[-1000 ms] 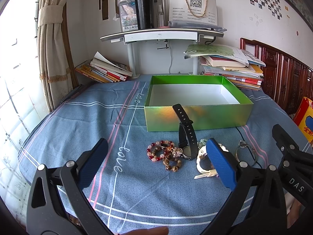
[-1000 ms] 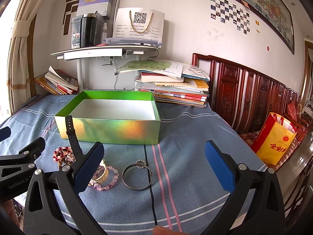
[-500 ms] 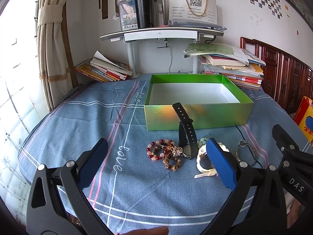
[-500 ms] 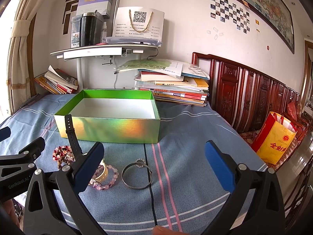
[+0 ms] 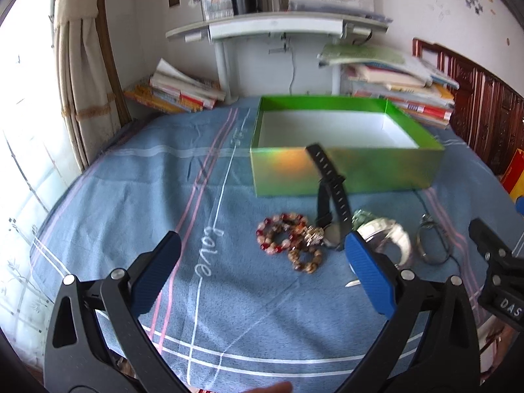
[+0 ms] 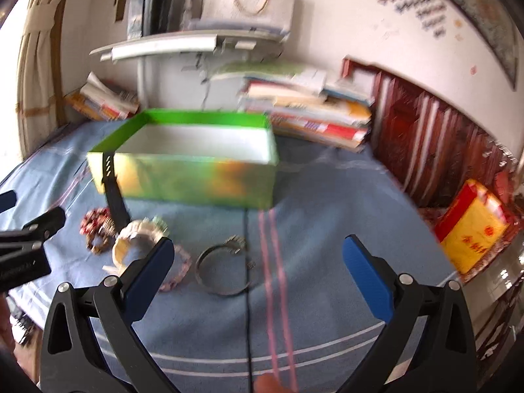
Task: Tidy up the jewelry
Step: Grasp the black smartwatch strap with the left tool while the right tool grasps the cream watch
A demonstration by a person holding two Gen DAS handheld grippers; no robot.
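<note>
An open green box [image 5: 344, 172] with a white, empty inside stands on the blue bedspread; it also shows in the right wrist view [image 6: 196, 177]. In front of it lie a red bead bracelet [image 5: 278, 232], a brown bead bracelet [image 5: 304, 257], a black watch [image 5: 330, 196], a white bangle [image 5: 393, 232] and a silver bangle [image 5: 432, 245]. In the right wrist view the silver bangle [image 6: 222, 268] lies ahead, next to a pink bead bracelet [image 6: 178, 270]. My left gripper [image 5: 262, 275] is open and empty, just short of the beads. My right gripper [image 6: 258, 271] is open and empty above the silver bangle.
Stacks of books [image 5: 399, 88] and a white shelf [image 5: 278, 26] stand behind the box. More books [image 5: 177, 91] lean at the far left by the curtain. A carved wooden headboard [image 6: 442, 144] and a yellow bag [image 6: 475, 229] are on the right. A black cable [image 6: 247, 294] crosses the bedspread.
Both grippers have tilted downward and moved in toward the jewelry, which now sits closer and higher in view. The current frames are motion-blurred. Nothing has been gripped.
</note>
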